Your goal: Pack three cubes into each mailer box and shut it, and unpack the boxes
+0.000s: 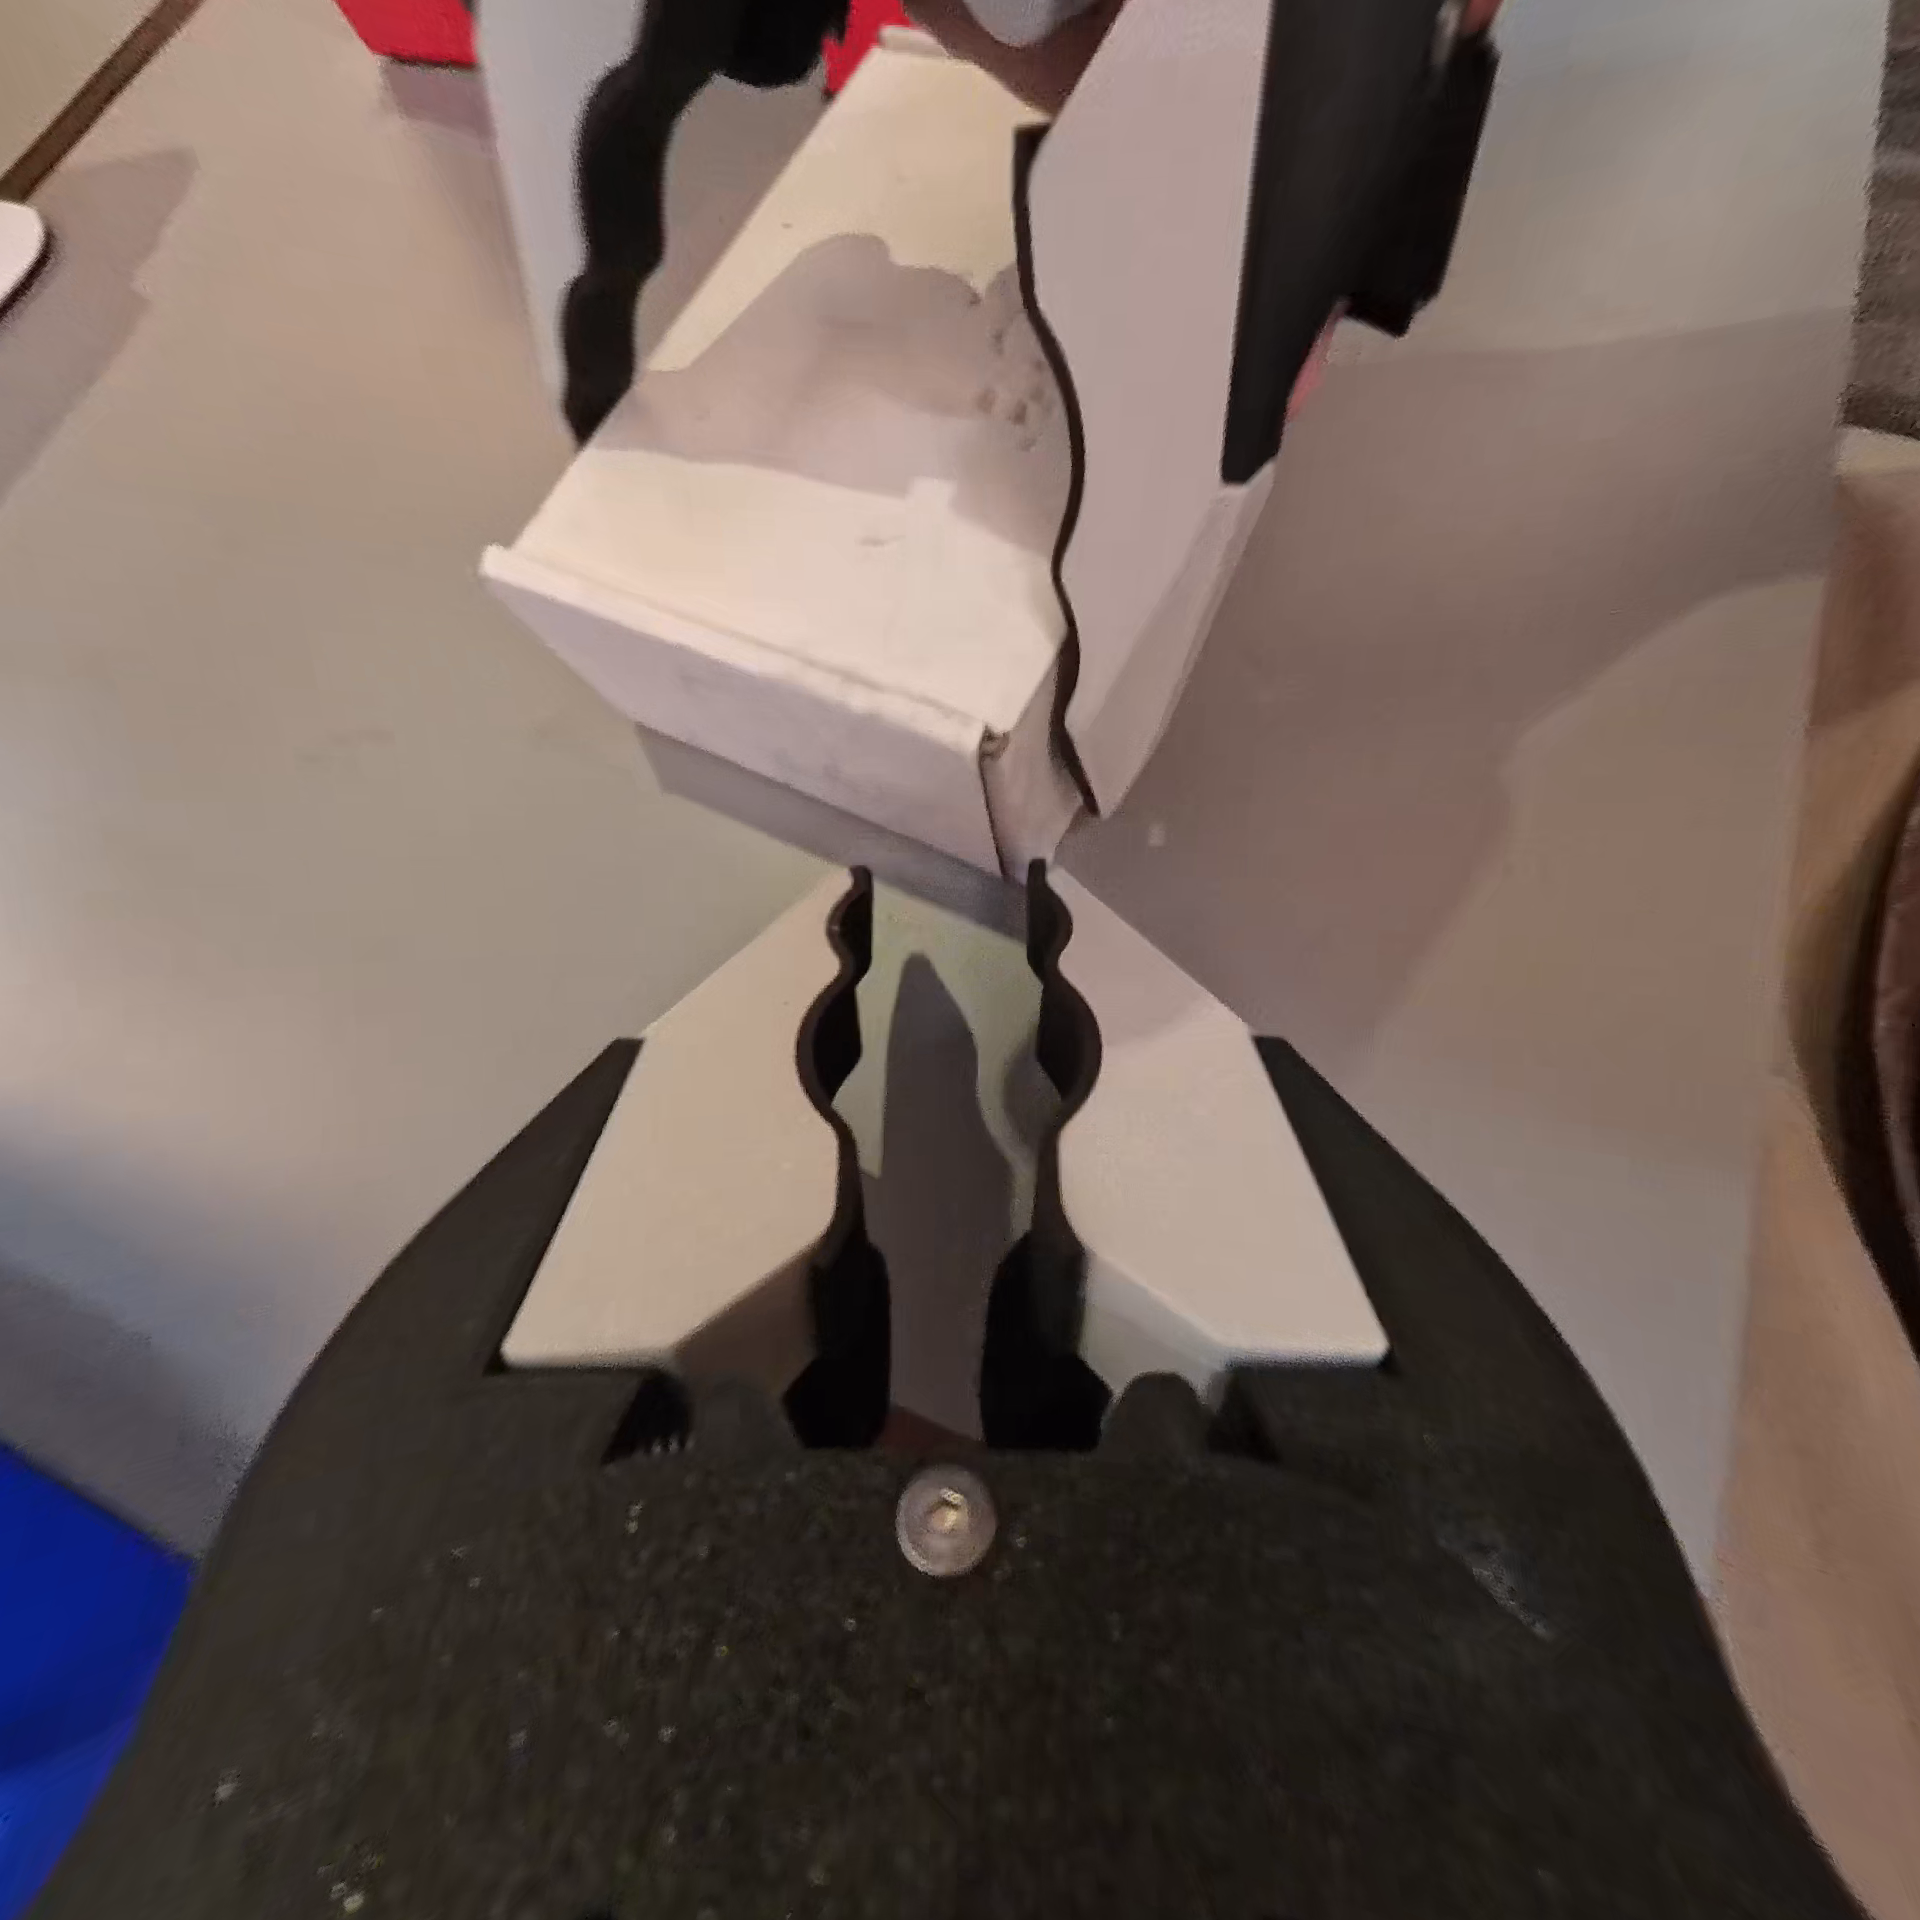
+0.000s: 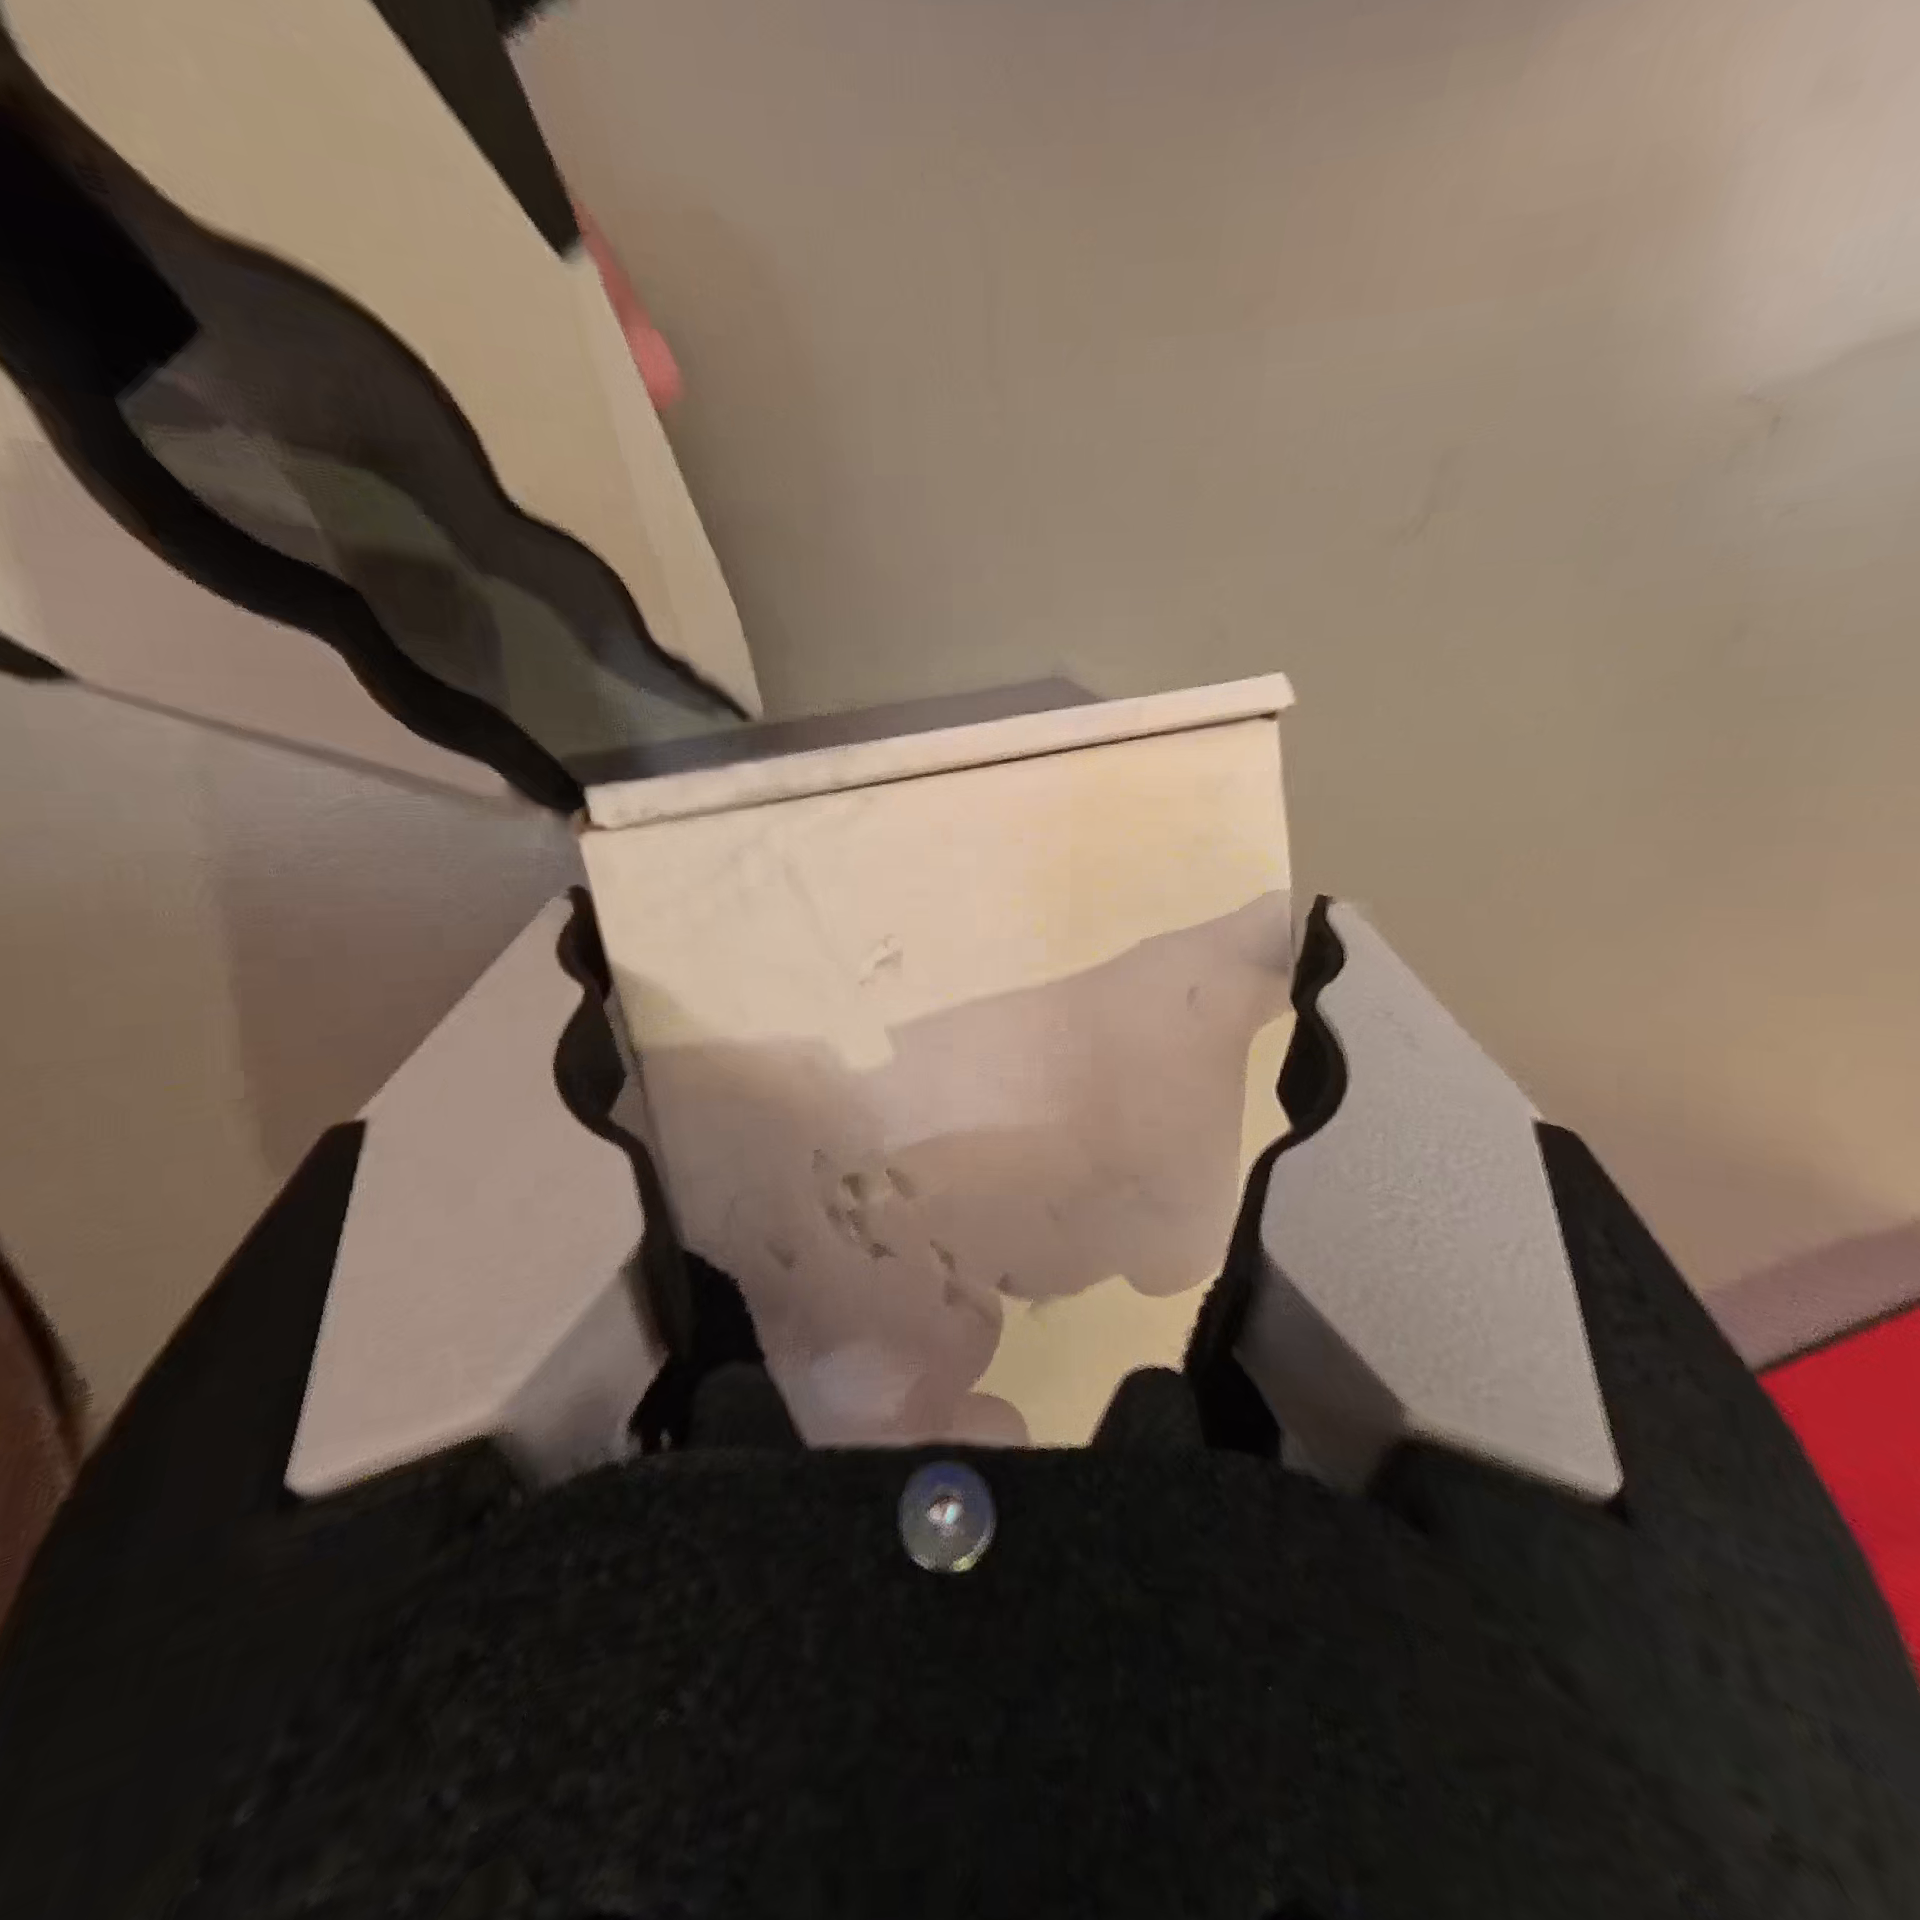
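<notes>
The right hand-held gripper (image 2: 940,935) holds a white mailer box (image 2: 935,987) between its two wavy black-edged fingers (image 2: 587,1039), one pressed to each side wall. The box is lifted off the beige worktop (image 2: 1351,416), its lid end pointing away from the camera. The lid (image 2: 935,743) overhangs the box's far end, with a dark slit showing under it on the left. The card surface is scuffed and partly shadowed; no brand, label or writing can be read on it.

In the left wrist view the same mailer box (image 1: 790,582) hangs tilted above the worktop (image 1: 260,727), with the right hand-held gripper (image 1: 831,436) clamped on it from the far side. The left hand-held gripper (image 1: 945,883) is set to a narrow gap, nothing between its fingers (image 1: 847,997); its right fingertip is at the box's near lower corner, though I cannot tell whether it touches.

A red object (image 1: 416,31) lies at the far edge of the worktop, and something blue (image 1: 73,1621) sits at the near left.
</notes>
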`<state>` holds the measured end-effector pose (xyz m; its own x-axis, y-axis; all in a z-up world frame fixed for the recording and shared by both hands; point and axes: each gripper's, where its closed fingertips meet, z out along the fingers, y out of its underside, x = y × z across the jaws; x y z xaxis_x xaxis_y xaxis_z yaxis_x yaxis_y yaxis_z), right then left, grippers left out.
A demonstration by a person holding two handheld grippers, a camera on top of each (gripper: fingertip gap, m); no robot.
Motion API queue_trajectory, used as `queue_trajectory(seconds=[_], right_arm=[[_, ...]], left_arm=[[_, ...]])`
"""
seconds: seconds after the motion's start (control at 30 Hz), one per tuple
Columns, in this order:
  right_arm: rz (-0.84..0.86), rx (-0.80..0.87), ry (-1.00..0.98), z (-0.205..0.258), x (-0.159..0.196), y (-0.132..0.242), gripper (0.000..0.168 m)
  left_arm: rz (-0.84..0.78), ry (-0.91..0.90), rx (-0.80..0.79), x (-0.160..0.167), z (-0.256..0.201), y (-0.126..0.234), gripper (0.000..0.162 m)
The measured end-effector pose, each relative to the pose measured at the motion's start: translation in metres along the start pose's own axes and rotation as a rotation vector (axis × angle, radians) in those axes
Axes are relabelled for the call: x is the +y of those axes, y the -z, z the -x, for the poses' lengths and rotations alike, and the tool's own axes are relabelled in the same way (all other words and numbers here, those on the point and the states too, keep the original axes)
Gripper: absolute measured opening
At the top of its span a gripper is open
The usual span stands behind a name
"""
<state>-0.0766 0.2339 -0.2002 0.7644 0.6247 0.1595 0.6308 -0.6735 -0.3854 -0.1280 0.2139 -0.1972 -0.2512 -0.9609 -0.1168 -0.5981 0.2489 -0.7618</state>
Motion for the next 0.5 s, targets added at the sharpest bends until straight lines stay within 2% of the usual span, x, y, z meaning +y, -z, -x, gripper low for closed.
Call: queue_trajectory(seconds=[0.03,0.2,0.3,0.5], right_arm=[[0.001,-0.015,-0.019,0.001,-0.001,0.001,0.13],[0.045,0.03,-0.039,0.002,-0.002,-0.01,0.144],[0.076,0.09,-0.047,-0.001,-0.003,-0.013,0.14],[0.101,0.098,-0.04,0.0,-0.002,-0.013,0.137]], left_arm=[[-0.007,0.017,-0.004,0.001,0.002,0.01,0.026],[-0.045,0.168,-0.154,-0.001,0.03,0.064,0.026],[-0.003,0.34,-0.301,0.02,0.043,0.09,0.024],[-0.039,0.558,-0.377,0.044,0.019,0.111,0.018]])
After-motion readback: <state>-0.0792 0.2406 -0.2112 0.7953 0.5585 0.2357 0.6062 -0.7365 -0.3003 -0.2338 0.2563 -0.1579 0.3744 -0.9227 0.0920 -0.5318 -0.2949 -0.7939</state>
